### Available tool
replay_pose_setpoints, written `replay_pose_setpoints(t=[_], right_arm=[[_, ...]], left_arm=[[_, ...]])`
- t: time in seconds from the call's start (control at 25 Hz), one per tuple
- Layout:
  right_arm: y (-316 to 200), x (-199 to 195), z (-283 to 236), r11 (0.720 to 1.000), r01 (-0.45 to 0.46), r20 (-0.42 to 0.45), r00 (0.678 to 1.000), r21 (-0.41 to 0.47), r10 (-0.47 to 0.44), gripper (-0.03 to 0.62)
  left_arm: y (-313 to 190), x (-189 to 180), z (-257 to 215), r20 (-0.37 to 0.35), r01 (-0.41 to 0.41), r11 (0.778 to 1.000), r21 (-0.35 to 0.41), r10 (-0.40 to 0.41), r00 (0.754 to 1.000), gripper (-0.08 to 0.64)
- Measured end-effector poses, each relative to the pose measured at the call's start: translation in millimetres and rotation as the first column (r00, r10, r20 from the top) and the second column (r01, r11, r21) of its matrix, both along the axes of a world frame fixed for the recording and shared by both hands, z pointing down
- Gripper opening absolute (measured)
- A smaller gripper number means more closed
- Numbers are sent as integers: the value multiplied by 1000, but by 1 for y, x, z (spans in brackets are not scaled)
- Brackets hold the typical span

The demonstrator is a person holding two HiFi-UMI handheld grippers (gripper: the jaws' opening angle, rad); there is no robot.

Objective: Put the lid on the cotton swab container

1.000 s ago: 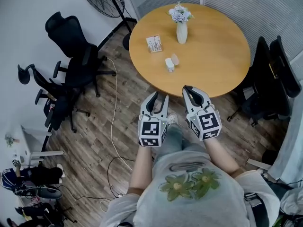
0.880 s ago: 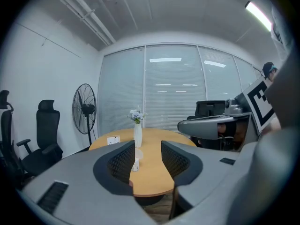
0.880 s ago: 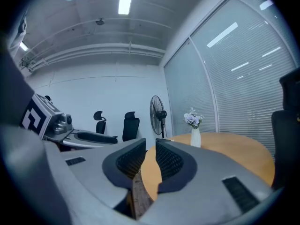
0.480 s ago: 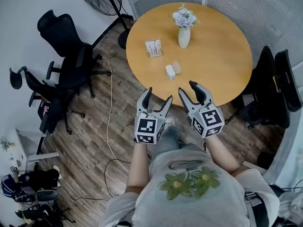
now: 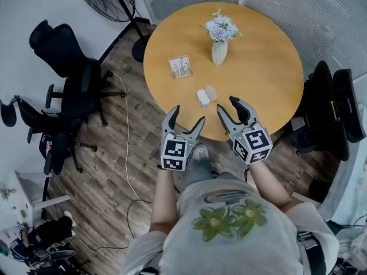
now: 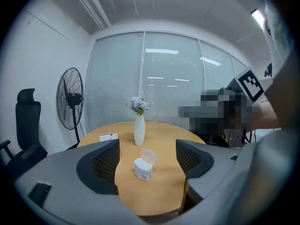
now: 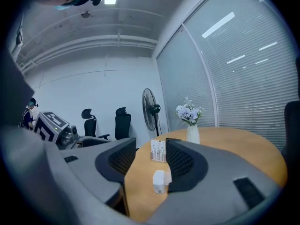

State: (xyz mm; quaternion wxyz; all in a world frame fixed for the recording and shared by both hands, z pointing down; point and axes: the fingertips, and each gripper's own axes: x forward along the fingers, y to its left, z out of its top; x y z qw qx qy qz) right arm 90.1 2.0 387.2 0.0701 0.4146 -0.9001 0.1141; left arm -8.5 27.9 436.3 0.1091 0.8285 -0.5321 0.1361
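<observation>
L gripper (image 5: 187,116): my jaws opening, nothing between them, held just short of table (image 5: 264,62) | R gripper (image 5: 227,106): my jaws wide apart, empty, tips at near rim | swab box (image 5: 202,97): upright on table, uncapped, ahead of both | lid (image 5: 211,92): right beside box

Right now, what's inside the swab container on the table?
White swab heads show at the open top of the container. The lid is off, beside it on the table. The swabs' lower parts are hidden by the container wall.
</observation>
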Motion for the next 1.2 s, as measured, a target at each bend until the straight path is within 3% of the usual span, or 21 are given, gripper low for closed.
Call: replay_pose_setpoints(t=[0.28,0.8,1.2], right_arm=[[-35,-8,23,998,-6,-7,1000,-64,5,207],[-71,-14,72,983,-25,-11,1000,-184,24,207],[-83,-8,114,941,19,124,992,-337,25,198]], left_arm=[[-34,-3,29,44,-98,994,-52,100,994,410],[-59,8,90,102,-253,954,-160,271,957,433],[-73,19,135,118,-306,919,-248,343,932,433]])
